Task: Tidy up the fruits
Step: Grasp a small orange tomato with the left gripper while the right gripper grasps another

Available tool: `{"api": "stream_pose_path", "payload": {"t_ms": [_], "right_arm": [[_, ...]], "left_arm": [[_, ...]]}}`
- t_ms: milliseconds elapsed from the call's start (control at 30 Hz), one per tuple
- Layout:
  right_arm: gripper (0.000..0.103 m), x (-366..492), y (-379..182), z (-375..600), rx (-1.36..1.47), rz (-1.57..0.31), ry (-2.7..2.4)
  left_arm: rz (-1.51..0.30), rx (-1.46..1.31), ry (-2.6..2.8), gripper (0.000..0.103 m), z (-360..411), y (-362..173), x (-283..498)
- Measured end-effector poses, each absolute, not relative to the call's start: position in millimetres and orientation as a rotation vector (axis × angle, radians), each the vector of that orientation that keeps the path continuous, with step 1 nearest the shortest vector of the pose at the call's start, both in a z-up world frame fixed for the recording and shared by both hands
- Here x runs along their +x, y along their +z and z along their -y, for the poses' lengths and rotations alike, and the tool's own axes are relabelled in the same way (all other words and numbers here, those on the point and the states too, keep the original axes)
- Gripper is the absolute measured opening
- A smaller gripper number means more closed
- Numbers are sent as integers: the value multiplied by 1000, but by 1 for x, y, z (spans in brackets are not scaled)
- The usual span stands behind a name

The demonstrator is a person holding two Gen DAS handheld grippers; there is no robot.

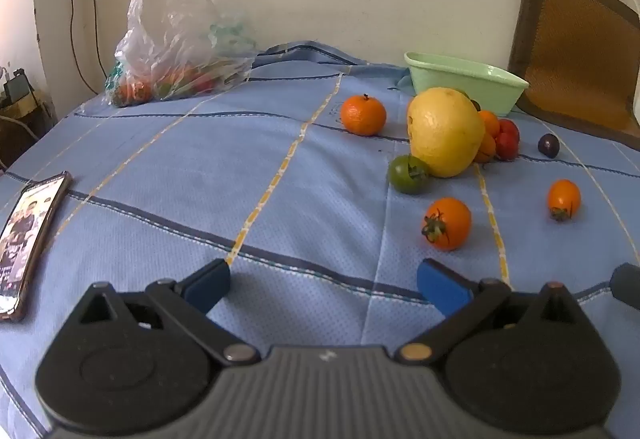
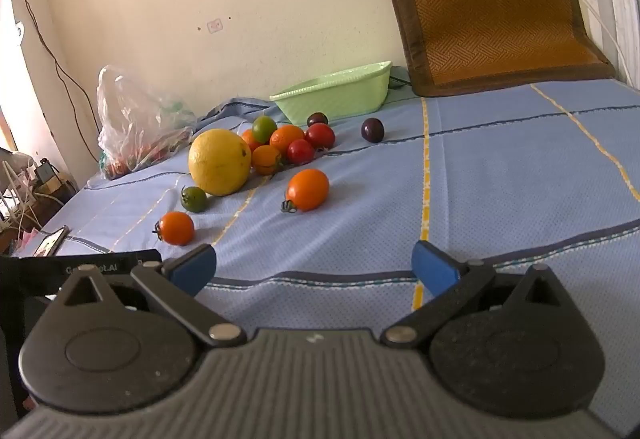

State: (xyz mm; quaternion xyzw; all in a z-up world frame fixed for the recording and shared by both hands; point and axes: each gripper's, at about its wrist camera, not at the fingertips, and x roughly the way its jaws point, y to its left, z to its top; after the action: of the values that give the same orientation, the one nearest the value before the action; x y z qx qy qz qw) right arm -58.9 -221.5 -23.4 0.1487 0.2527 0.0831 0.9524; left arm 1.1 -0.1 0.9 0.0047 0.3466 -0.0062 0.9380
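While loose fruit lies scattered on a blue striped cloth [image 1: 200, 167], a large yellow citrus [image 1: 444, 133] sits at the centre of the pile. Small orange, red and green tomatoes cluster against it, with one green tomato [image 1: 409, 175] touching its near side and a mandarin [image 1: 363, 115] nearby. A pale green basket [image 1: 466, 81] stands just behind, near the wall. Both the left gripper [image 1: 322, 285] and right gripper [image 2: 314, 267] hover over bare cloth, jaws spread wide, holding nothing.
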Motion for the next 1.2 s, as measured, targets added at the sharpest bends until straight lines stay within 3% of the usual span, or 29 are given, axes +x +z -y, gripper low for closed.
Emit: {"api": "stream_pose_path", "payload": {"t_ms": [467, 500, 600, 733, 833, 1200], "right_arm": [[103, -57, -21, 222, 289, -522, 178], [102, -55, -20, 223, 278, -526, 186], [85, -48, -16, 221, 214, -539, 220], [69, -35, -6, 222, 132, -552, 288], [66, -23, 1, 220, 73, -558, 328], [64, 24, -4, 213, 25, -629, 376]], "left_arm": [[-697, 59, -155, 103, -10, 1, -6], [-691, 37, -167, 103, -12, 2, -7], [-641, -68, -214, 101, -22, 10, -7], [-587, -14, -264, 85, -5, 23, -2], [-602, 47, -329, 67, 16, 22, 6], [-666, 91, -374, 33, 35, 5, 25]]}}
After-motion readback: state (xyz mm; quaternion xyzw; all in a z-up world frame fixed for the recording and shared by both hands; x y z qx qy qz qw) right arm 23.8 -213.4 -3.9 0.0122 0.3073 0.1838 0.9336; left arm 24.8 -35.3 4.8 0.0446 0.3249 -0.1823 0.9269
